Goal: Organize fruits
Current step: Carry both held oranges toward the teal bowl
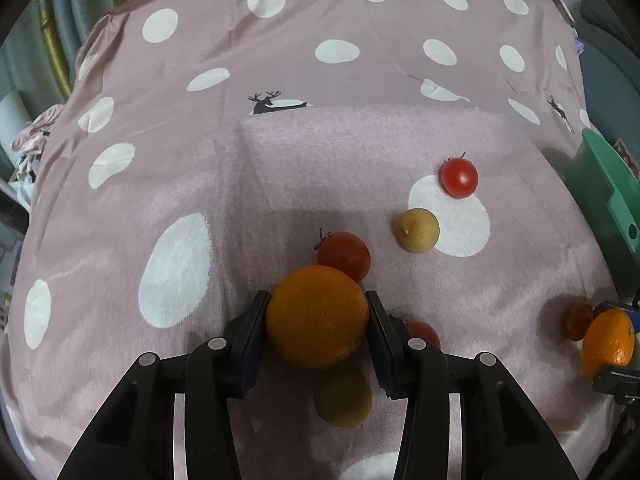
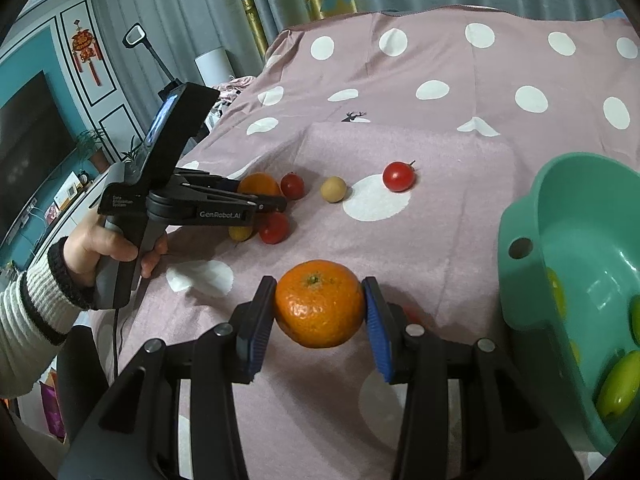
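Note:
My left gripper (image 1: 317, 316) is shut on an orange (image 1: 317, 315) and holds it just above the pink cloth; it also shows in the right wrist view (image 2: 264, 194). My right gripper (image 2: 320, 308) is shut on a second orange, a mandarin (image 2: 320, 304), seen at the right edge of the left wrist view (image 1: 608, 340). Red tomatoes (image 1: 459, 178) (image 1: 345, 255) (image 1: 422, 332), a tan round fruit (image 1: 417, 230) and a yellow fruit (image 1: 343, 400) lie on the cloth. The green basin (image 2: 520, 216) stands to the right of my right gripper.
The basin holds several yellow-green fruits (image 2: 618, 384). A pink polka-dot cloth (image 1: 280, 40) covers the surface, with a fleecy pink mat (image 2: 440, 240) on top. A TV (image 2: 28, 140) and curtains stand beyond the left edge.

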### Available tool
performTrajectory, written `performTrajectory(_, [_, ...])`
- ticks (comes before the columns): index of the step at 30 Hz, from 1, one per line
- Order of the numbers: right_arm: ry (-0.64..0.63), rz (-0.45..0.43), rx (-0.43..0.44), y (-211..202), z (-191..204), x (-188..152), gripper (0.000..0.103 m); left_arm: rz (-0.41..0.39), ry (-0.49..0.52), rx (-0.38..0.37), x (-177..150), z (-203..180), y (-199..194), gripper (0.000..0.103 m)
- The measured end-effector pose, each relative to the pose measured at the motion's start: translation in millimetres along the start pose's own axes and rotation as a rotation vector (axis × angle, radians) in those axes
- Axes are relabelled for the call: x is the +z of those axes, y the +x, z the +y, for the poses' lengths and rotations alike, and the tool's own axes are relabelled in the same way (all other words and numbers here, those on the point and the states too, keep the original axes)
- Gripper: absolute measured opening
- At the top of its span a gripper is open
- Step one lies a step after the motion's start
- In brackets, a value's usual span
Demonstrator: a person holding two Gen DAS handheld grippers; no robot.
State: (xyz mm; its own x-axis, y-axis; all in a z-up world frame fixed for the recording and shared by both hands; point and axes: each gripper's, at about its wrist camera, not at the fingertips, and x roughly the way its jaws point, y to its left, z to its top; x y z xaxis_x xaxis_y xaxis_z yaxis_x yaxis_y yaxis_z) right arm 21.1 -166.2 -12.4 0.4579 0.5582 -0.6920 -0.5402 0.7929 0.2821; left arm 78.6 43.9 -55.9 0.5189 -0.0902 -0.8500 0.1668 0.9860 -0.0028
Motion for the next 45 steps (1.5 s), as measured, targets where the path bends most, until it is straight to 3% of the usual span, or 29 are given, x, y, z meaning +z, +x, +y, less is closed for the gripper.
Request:
performTrajectory(10, [-0.007,-0.029,0.002,-7,2,1,0.044,-0.079,-0.055,0.031,0,-7,-28,0.046])
performTrajectory(28, [-0.015,-0.144,-0.011,-42,3,10,0.044,-0.152,0.001,-0.006,-3,-54,-77,0.046])
performTrajectory(45, [0.068,-0.245,-0.154,-87,-33,9,0.044,-0.202,0.068,-0.079,14,-115,-96,0.046])
